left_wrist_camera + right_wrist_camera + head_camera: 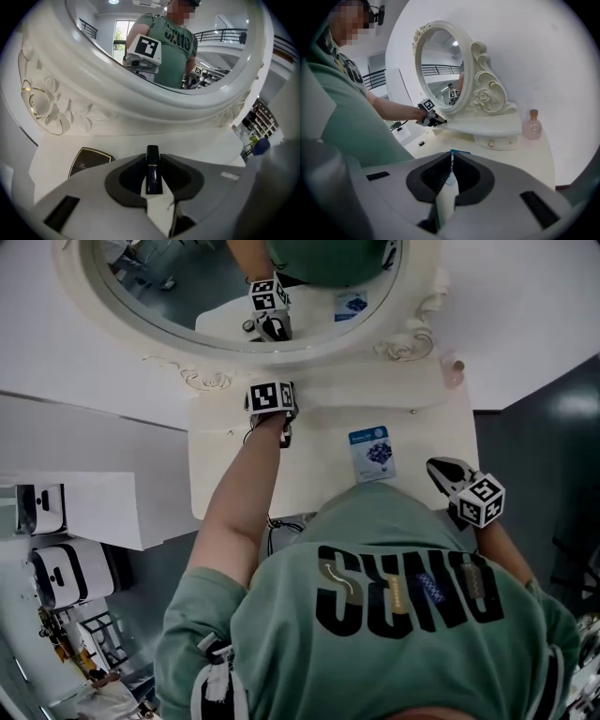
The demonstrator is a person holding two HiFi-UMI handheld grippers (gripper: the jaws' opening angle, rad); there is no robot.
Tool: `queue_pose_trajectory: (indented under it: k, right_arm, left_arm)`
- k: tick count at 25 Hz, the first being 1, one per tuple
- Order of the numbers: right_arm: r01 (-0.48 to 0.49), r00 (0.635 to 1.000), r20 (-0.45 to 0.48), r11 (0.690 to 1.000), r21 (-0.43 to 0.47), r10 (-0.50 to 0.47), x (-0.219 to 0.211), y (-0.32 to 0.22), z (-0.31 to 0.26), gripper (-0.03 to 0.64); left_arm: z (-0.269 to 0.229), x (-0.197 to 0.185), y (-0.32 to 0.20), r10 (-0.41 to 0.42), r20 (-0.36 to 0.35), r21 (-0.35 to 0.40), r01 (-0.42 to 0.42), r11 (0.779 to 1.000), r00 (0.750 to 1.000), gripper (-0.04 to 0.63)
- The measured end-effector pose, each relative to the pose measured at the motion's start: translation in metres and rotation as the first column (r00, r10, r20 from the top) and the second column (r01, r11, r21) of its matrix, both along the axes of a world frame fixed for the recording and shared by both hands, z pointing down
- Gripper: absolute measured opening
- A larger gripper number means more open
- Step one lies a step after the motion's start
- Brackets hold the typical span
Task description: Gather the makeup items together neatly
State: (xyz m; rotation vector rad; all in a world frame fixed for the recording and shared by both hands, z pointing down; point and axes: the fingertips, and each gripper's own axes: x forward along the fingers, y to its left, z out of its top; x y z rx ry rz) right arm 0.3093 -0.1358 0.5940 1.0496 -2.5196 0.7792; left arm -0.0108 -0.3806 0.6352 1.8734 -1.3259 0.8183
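While a person in a green shirt [394, 596] leans over it, an oval mirror [187, 292] in a carved cream frame dominates a cream counter [309, 474], and both grippers work in front of the glass. The person's chest and one marker cube are reflected in the mirror.

The left gripper [153, 159] hangs just before the mirror's lower rim, above the counter. Its jaws pinch a slim dark tube [153, 176], which points along them toward the frame. The right gripper [451, 159] sits well back from the mirror, near the counter's front edge on the person's right. Its jaws are pressed together, and nothing shows between them.

A blue-and-white packet [372, 452] lies flat on the counter in front of the mirror, between the two grippers and clear of both. A small pink bottle [532, 125] stands upright beside the right-hand foot of the mirror's frame. A dark shield-shaped case with a gold edge [89, 160] rests on the counter below the frame's carved flowers, to the left of the held tube.
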Motion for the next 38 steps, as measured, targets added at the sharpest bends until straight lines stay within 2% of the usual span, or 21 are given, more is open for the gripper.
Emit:
queue_pose_trajectory:
  k: [2, 5, 9, 12, 15, 17, 19, 22, 26, 30, 35, 38]
  right_arm:
    - [-0.024, 1.0, 0.001, 1.0, -0.003, 0.024, 0.013, 0.006, 0.001, 0.006]
    - [-0.046, 0.999, 0.0, 0.999, -0.003, 0.046, 0.026, 0.011, 0.0, 0.006]
    - [-0.055, 0.999, 0.004, 0.998, 0.009, 0.054, 0.03, 0.01, -0.002, 0.006]
    - [-0.038, 0.999, 0.006, 0.999, 0.022, 0.038, 0.02, 0.001, -0.004, 0.006]
    - [0.005, 1.0, 0.007, 0.999, 0.045, -0.005, -0.008, -0.014, -0.011, 0.006]
    - [0.049, 0.999, 0.002, 0.997, 0.067, -0.049, -0.036, -0.026, -0.017, 0.006]
    - [0.105, 0.994, -0.016, 0.99, 0.09, -0.104, -0.071, -0.037, -0.023, 0.008]
    - [0.212, 0.976, -0.064, 0.971, 0.113, -0.206, -0.136, -0.054, -0.033, 0.02]
    - [0.38, 0.921, -0.138, 0.917, 0.117, -0.364, -0.243, -0.067, -0.034, 0.05]
    - [0.503, 0.851, -0.227, 0.86, 0.092, -0.473, -0.355, -0.073, -0.011, 0.101]
    - [0.64, 0.715, -0.35, 0.768, -0.02, -0.605, -0.462, -0.067, 0.049, 0.196]
    - [0.663, 0.641, -0.416, 0.738, -0.121, -0.644, -0.497, -0.063, 0.093, 0.245]
  left_arm:
    - [0.003, 0.001, -0.005, -0.005, 0.039, 0.006, 0.005, 1.0, 0.999, 0.101]
    - [0.002, 0.002, -0.008, -0.028, 0.052, 0.027, 0.027, 0.999, 0.998, 0.103]
    - [-0.013, 0.003, -0.006, -0.035, 0.034, 0.09, 0.032, 0.995, 0.999, 0.127]
    - [-0.036, 0.003, 0.008, -0.011, -0.026, 0.152, 0.015, 0.988, 1.0, 0.127]
    - [-0.064, -0.005, 0.036, 0.05, -0.111, 0.241, -0.022, 0.97, 0.993, 0.127]
    - [-0.079, -0.021, 0.06, 0.108, -0.16, 0.313, -0.053, 0.948, 0.981, 0.124]
    - [-0.092, -0.049, 0.086, 0.142, -0.208, 0.383, -0.052, 0.922, 0.968, 0.078]
    - [-0.103, -0.108, 0.121, 0.136, -0.265, 0.452, -0.002, 0.892, 0.955, 0.021]
    - [-0.1, -0.193, 0.167, 0.102, -0.342, 0.487, 0.084, 0.87, 0.934, 0.011]
    - [-0.095, -0.262, 0.201, 0.105, -0.413, 0.509, 0.134, 0.851, 0.905, 0.009]
    - [-0.089, -0.306, 0.235, 0.124, -0.469, 0.495, 0.144, 0.857, 0.875, 0.011]
    - [-0.085, -0.324, 0.248, 0.13, -0.483, 0.479, 0.137, 0.867, 0.866, 0.009]
